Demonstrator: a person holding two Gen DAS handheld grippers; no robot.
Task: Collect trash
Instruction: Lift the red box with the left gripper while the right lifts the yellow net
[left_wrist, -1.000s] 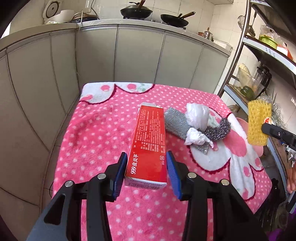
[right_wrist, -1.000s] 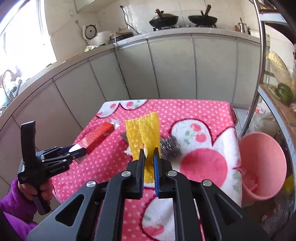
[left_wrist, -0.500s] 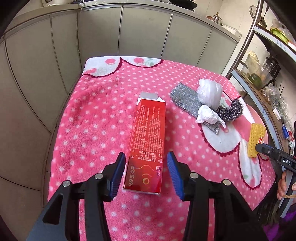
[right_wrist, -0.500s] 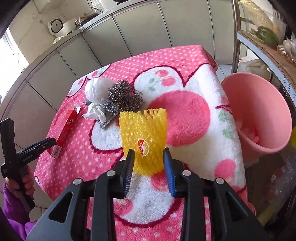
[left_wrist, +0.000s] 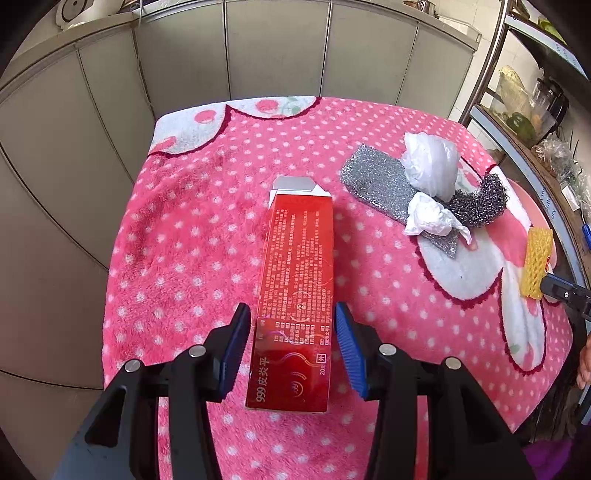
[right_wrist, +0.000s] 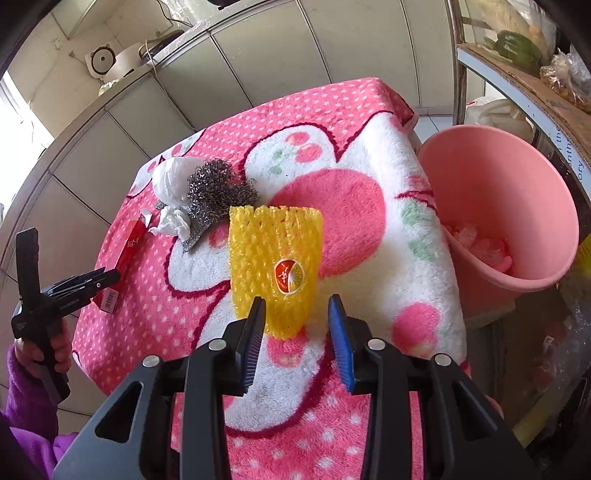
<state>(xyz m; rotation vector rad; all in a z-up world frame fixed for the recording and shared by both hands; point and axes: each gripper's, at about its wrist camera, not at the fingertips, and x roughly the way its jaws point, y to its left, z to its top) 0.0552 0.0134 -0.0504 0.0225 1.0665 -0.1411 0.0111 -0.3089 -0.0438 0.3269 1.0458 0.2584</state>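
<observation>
Yellow foam fruit net (right_wrist: 275, 266), pinched a second ago, now lies loose between the widened right claw (right_wrist: 295, 332), short of the pink bin (right_wrist: 517, 206). Left claw (left_wrist: 291, 347) stays wide around the red medicine box (left_wrist: 297, 288), ungripped.

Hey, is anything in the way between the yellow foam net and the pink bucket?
Nothing visible. The yellow foam net lies on the blanket between the open right tongs. The pink bucket stands just past the table's right edge, with only bare blanket between them.

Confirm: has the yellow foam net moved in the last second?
Yes. The yellow foam net came down from above the steel scrubber onto the blanket, released by the right gripper.
</observation>
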